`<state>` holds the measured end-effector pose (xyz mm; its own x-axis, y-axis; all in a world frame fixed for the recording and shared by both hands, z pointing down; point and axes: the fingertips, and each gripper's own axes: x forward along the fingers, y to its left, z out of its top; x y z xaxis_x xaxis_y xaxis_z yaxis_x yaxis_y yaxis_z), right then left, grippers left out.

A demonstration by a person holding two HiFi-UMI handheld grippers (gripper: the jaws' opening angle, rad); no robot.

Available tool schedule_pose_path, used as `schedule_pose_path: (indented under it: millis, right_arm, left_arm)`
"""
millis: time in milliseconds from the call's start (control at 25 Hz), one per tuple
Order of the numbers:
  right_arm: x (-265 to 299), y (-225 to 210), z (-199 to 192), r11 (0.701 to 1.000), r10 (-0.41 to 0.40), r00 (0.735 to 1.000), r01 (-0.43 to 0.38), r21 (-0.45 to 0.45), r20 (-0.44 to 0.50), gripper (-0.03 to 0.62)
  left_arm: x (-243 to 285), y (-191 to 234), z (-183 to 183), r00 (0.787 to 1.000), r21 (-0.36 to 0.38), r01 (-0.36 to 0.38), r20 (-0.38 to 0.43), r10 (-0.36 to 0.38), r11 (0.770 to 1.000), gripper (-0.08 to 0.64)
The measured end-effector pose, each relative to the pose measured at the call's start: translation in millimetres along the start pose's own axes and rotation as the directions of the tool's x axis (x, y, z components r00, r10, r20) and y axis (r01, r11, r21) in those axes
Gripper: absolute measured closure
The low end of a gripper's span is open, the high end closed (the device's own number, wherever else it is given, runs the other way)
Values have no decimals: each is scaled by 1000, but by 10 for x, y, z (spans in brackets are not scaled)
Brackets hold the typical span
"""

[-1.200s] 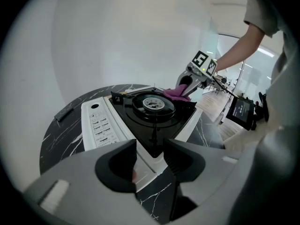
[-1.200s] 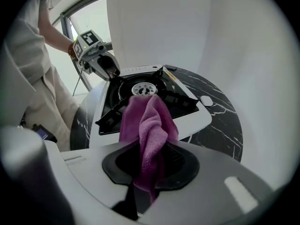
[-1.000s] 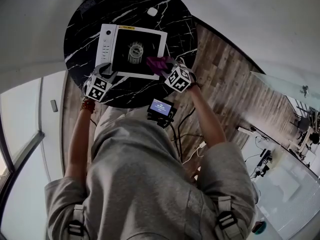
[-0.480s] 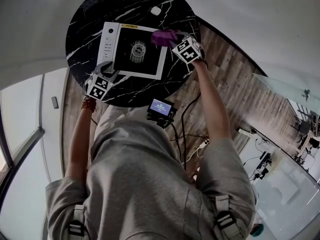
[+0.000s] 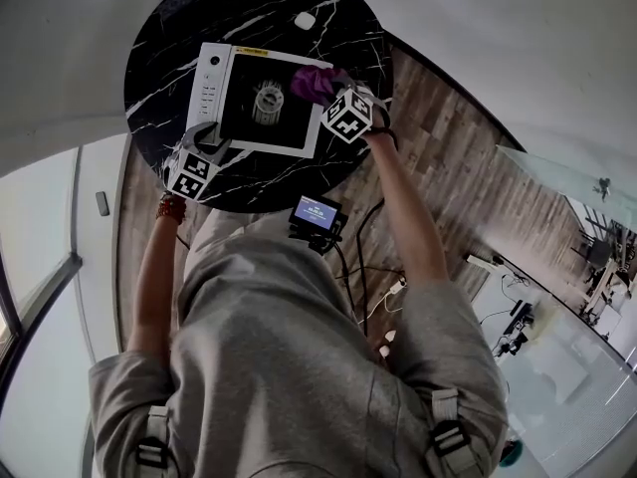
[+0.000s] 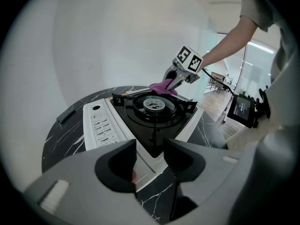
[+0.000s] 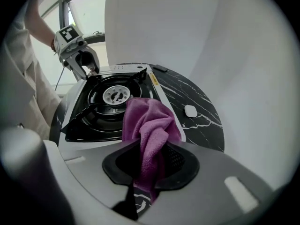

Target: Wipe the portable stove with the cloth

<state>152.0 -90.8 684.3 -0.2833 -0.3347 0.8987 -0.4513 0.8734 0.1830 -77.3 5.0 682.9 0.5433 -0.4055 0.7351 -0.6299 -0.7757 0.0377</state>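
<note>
The portable stove [image 5: 211,83], a white body with a black top and a round burner [image 5: 267,101], sits on the round black marble table [image 5: 169,58]. My right gripper [image 7: 150,161] is shut on the purple cloth [image 7: 147,125], its jaws closing on the folds. The cloth [image 5: 312,82] lies against the far right part of the black top, beside the burner. My left gripper [image 6: 150,156] stands with its jaws wide apart around the stove's near left corner [image 6: 140,168]. I see no pad pressing on it.
A small white object [image 5: 305,21] lies on the table beyond the stove. A dark bar-shaped item [image 6: 65,116] lies near the table's rim by the control panel. A small lit screen [image 5: 317,212] hangs at the person's waist. Wooden floor lies to the right.
My right gripper carried the cloth from the stove's near right edge to its far right corner, then a little back left onto the black top. The left gripper stayed put.
</note>
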Motion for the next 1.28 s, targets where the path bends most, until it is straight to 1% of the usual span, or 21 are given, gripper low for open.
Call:
schedule_pose_path:
  millis: [80, 200, 280, 360, 480, 600, 680, 760, 800, 840, 880, 920, 960, 1000, 1040, 1080, 1120, 1160, 1200, 1240, 1280]
  right_arm:
    - [-24, 115, -14, 1000, -5, 1000, 5, 0, 7, 509]
    - [-46, 259, -31, 999, -9, 1000, 8, 34, 13, 509]
    - [-69, 364, -39, 999, -4, 1000, 3, 38, 8, 509]
    - [-99, 499, -49, 1000, 17, 1000, -17, 21, -3, 506]
    - [-155, 746, -75, 998, 55, 998, -56, -27, -23, 499]
    - [-206, 961, -119, 996, 86, 996, -87, -20, -34, 499]
    - [-235, 1082, -154, 994, 110, 993, -110, 6, -34, 499]
    - [-263, 1199, -191, 987, 154, 988, -152, 59, -22, 499]
    - [-282, 1248, -206, 977, 189, 982, -187, 105, -6, 497]
    - [-312, 1279, -205, 960, 227, 974, -228, 165, 24, 497]
    - [-363, 1280, -171, 934, 259, 963, -269, 234, 73, 497]
    - [-442, 1243, -90, 904, 271, 952, -303, 301, 144, 495]
    - [-550, 1174, 42, 872, 259, 938, -329, 362, 230, 495]
    - [-681, 1095, 215, 839, 230, 918, -355, 413, 323, 494]
    - [-824, 1034, 409, 803, 198, 890, -388, 452, 410, 494]
    - [-962, 1003, 611, 768, 173, 856, -427, 477, 488, 494]
    - [-1080, 999, 821, 737, 160, 817, -472, 483, 554, 493]
    - [-1167, 1033, 1039, 713, 163, 776, -519, 471, 609, 492]
    - [-1223, 1121, 1248, 693, 184, 736, -567, 445, 652, 492]
    - [-1253, 1253, 1427, 674, 216, 698, -613, 413, 683, 492]
    - [-1262, 1398, 1569, 657, 254, 667, -651, 381, 701, 491]
  left_arm:
    - [3, 2, -6, 1000, 1, 1, -1, -1, 1000, 379]
    - [13, 18, -27, 1000, 3, 1, -1, -1, 1000, 377]
    - [2, 25, -40, 1000, 5, 1, -2, -1, 1000, 377]
    - [-10, 25, -50, 1000, 9, 2, 0, -2, 1000, 377]
    - [-5, 32, -49, 1000, 17, 5, 4, -5, 1000, 377]
    - [-5, 37, -50, 1000, 21, 5, 13, -5, 1000, 376]
    - [-8, 39, -50, 1000, 24, 2, 18, -3, 1000, 376]
    - [-8, 41, -50, 1000, 27, 4, 22, -4, 1000, 377]
    - [-7, 36, -51, 1000, 31, 9, 24, -10, 999, 377]
    - [-5, 23, -52, 999, 38, 20, 26, -21, 999, 379]
    - [-10, -1, -49, 999, 47, 38, 29, -39, 998, 371]
    - [-29, -33, -29, 997, 54, 59, 40, -62, 997, 357]
    - [-72, -68, 24, 994, 57, 80, 63, -84, 995, 351]
    - [-144, -106, 114, 989, 61, 97, 103, -103, 993, 346]
    - [-242, -159, 235, 980, 73, 109, 157, -119, 991, 339]
    - [-354, -226, 388, 966, 97, 119, 218, -137, 988, 328]
    - [-467, -297, 565, 948, 132, 124, 278, -157, 983, 322]
    - [-573, -361, 740, 928, 171, 122, 330, -174, 978, 319]
    - [-665, -427, 881, 911, 206, 116, 367, -187, 972, 313]
    - [-732, -500, 972, 901, 237, 109, 387, -197, 965, 305]
    - [-761, -569, 1018, 898, 267, 102, 390, -205, 958, 301]
